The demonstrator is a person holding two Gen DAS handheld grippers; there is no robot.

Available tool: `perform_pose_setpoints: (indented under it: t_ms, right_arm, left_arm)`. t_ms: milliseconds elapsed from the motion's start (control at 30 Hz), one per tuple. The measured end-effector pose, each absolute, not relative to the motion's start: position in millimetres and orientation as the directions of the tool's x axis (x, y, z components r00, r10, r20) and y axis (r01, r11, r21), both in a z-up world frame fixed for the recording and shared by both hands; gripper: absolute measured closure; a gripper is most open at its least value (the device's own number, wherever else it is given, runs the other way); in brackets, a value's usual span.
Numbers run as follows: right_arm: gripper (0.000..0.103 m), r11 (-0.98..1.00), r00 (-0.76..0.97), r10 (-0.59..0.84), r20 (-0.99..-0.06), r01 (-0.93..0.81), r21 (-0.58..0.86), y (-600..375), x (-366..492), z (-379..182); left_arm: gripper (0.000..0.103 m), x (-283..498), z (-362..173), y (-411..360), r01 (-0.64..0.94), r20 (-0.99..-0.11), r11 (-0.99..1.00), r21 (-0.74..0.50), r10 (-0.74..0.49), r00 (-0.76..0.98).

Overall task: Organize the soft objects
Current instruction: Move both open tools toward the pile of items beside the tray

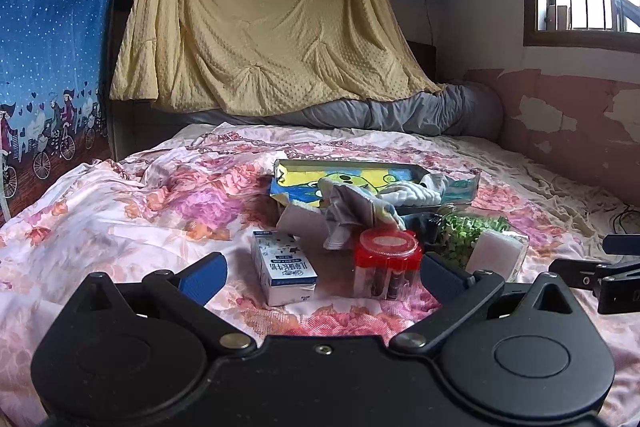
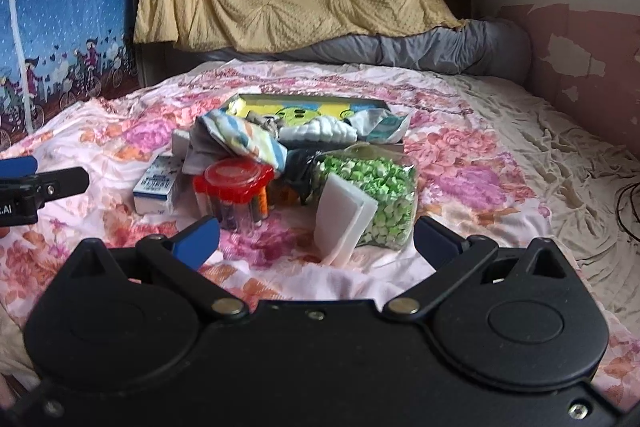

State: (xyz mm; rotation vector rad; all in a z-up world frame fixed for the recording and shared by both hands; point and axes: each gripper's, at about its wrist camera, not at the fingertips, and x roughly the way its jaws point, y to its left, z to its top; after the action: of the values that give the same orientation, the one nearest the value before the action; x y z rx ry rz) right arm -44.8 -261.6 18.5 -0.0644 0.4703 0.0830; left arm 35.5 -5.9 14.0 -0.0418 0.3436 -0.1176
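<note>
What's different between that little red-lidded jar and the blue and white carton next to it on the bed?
The red-lidded jar has see-through walls showing dark tubes inside; the blue and white carton is opaque printed card. The jar has a lobed red lid, while the carton is a plain rectangular box. The jar stands upright; the carton appears to lie flat. Both rest on the floral bedspread, close together but apart.

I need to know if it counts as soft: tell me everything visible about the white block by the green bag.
The white block looks like a foam sponge: a plain rectangular slab, seemingly two layers. It stands tilted on edge on the floral bedsheet, leaning against the clear bag of green pieces. Neither gripper touches it.
</note>
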Motion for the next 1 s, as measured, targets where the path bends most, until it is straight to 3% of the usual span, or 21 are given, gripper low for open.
perform_pose_setpoints:
  t_ms: [1000]
  right_arm:
    - [0.0,0.98,0.858,0.122,-0.499,-0.184,-0.075,-245,-29,1]
  left_arm:
    - [0.001,44,-4,-7,0.108,-0.388,0.994,0.023,-0.09,0.917]
